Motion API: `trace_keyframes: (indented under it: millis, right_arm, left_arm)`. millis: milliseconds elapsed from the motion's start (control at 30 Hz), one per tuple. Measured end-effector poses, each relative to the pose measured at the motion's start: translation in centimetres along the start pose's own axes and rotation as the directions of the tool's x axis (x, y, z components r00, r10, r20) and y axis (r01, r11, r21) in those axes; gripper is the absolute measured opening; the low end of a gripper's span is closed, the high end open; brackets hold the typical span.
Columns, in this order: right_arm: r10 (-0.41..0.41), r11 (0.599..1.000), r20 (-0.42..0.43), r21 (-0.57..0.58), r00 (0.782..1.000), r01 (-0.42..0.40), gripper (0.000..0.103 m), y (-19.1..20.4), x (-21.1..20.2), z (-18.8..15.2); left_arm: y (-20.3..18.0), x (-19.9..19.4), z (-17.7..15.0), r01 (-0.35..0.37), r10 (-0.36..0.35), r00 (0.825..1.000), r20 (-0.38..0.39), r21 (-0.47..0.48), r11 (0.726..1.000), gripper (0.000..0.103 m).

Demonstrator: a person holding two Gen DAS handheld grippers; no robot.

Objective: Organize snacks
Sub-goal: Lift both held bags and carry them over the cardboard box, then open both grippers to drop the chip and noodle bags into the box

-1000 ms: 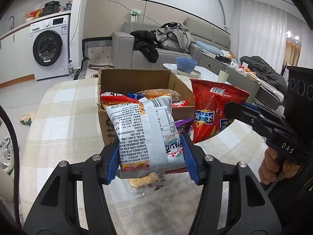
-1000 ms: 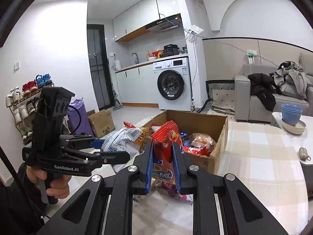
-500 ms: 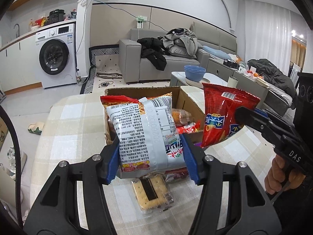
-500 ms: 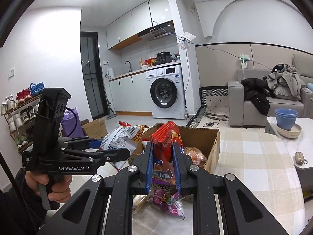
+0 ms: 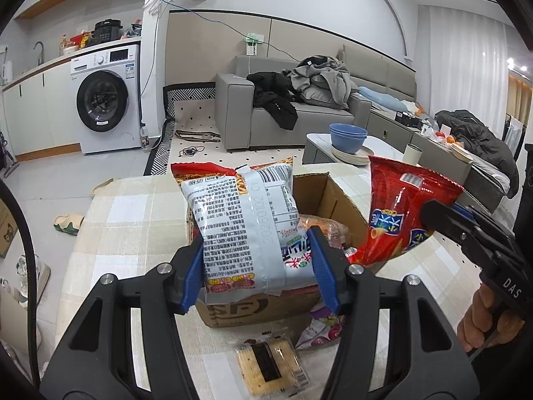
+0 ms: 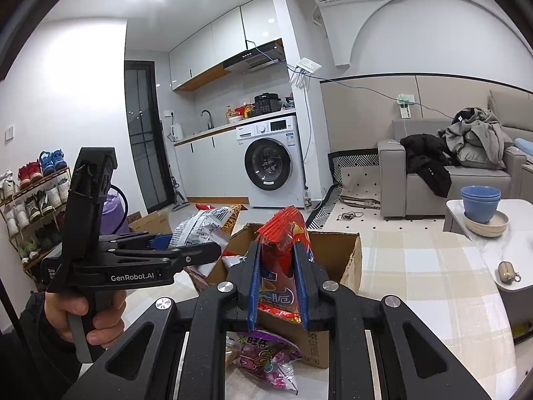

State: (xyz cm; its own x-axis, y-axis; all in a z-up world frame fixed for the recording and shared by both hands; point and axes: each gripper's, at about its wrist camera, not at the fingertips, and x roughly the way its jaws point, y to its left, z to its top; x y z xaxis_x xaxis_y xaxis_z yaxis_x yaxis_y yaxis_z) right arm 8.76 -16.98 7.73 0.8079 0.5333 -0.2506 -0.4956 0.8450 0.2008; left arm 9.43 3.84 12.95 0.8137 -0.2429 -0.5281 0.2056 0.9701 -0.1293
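- I am holding my left tool (image 5: 258, 266) clamped on a white snack bag (image 5: 245, 226), its blue pads pressing both sides of the bag's lower half.
- The white snack bag is hanging upright above the near wall of the cardboard box (image 5: 263, 306), printed back facing me.
- I am gripping a red snack bag (image 6: 283, 266) in my right tool (image 6: 278, 286), whose pads are squeezing the bag flat between them.
- The red snack bag is standing upright over the near right edge of the cardboard box; in the left wrist view it is showing to the right of the box.
- More snacks are lying inside the cardboard box, though I cannot tell which kinds.
- A cracker pack (image 5: 268, 365) is lying on the checked table (image 5: 133, 220) just in front of the cardboard box.
- A pink candy bag (image 6: 266, 360) is lying on the table against the box's near corner, beside the cracker pack.
- Blue bowls (image 5: 348, 136) are sitting on a plate well behind the cardboard box.
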Motion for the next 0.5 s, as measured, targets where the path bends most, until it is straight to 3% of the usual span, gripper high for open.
trace_keyframes:
  millis: [500]
  right_arm:
    - [-0.032, 0.999, -0.063, -0.024, 0.997, 0.031, 0.018, 0.1, 4.3, 1.1]
  left_arm:
    - [1.2, 7.8, 1.4, -0.031, 0.03, 0.998, -0.061, -0.001, 1.0, 0.054]
